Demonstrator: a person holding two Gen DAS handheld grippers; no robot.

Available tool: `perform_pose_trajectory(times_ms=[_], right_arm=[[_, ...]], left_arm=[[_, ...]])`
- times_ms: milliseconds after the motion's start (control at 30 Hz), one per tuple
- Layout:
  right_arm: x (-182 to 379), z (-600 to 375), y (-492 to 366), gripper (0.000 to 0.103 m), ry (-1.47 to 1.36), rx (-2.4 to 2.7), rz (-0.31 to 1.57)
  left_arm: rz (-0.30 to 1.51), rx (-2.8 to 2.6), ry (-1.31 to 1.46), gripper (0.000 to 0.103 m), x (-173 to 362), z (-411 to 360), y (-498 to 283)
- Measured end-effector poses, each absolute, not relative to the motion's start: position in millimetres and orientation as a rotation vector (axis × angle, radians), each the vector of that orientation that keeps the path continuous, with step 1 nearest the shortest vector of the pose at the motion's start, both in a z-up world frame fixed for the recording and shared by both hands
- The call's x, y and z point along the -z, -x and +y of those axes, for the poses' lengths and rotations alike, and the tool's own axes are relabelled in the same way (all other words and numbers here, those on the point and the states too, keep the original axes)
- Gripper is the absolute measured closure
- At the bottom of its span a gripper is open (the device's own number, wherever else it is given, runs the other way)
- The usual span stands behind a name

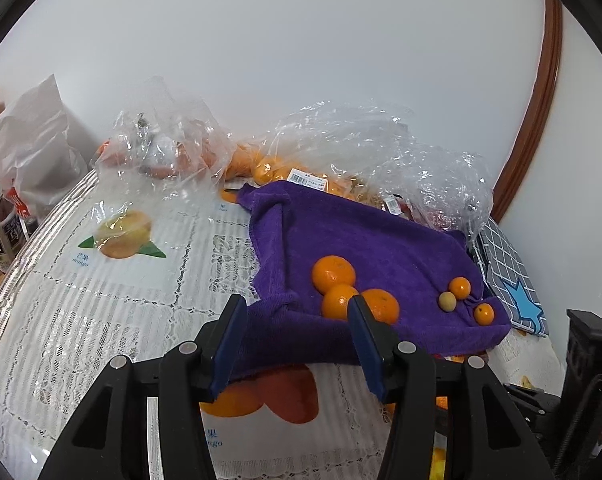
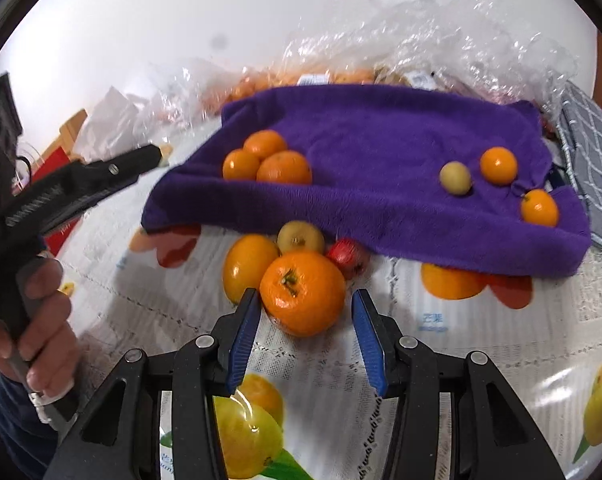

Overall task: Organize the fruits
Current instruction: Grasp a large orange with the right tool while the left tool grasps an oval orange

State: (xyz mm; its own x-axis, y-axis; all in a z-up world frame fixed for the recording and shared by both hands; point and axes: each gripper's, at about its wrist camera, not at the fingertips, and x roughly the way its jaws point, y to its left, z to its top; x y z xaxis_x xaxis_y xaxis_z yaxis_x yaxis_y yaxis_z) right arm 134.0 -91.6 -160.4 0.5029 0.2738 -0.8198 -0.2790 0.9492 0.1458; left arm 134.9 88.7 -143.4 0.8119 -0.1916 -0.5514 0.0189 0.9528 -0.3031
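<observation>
Purple towel (image 2: 381,168) covering tablecloth prints, bagged fruit (image 1: 261,168) blurred behind plastic

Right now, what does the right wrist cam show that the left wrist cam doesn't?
Right wrist only: a loose fruit pile in front of the towel, with a large orange between the open right gripper fingers, and the hand holding the left gripper.

Left wrist only: tea bottle, white bag, and the open left gripper head-on.

Both: purple towel carrying a cluster of three oranges and three small fruits, plus plastic bags behind.
</observation>
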Motion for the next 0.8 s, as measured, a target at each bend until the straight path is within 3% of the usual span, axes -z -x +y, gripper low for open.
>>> perform_pose_trajectory(times_ms=[133, 533, 800], right_arm=[[160, -88, -135, 0.060, 0.018, -0.338, 0.977], [147, -123, -110, 0.061, 0.014, -0.278, 0.911], [148, -175, -102, 0.061, -0.021, -0.162, 0.894]], left_arm=[[0.623, 0.125, 0.281, 0.053, 145, 85, -135], [0.623, 0.212, 0.212, 0.053, 147, 60, -127], [0.731, 0.314, 0.101, 0.053, 163, 6, -121]])
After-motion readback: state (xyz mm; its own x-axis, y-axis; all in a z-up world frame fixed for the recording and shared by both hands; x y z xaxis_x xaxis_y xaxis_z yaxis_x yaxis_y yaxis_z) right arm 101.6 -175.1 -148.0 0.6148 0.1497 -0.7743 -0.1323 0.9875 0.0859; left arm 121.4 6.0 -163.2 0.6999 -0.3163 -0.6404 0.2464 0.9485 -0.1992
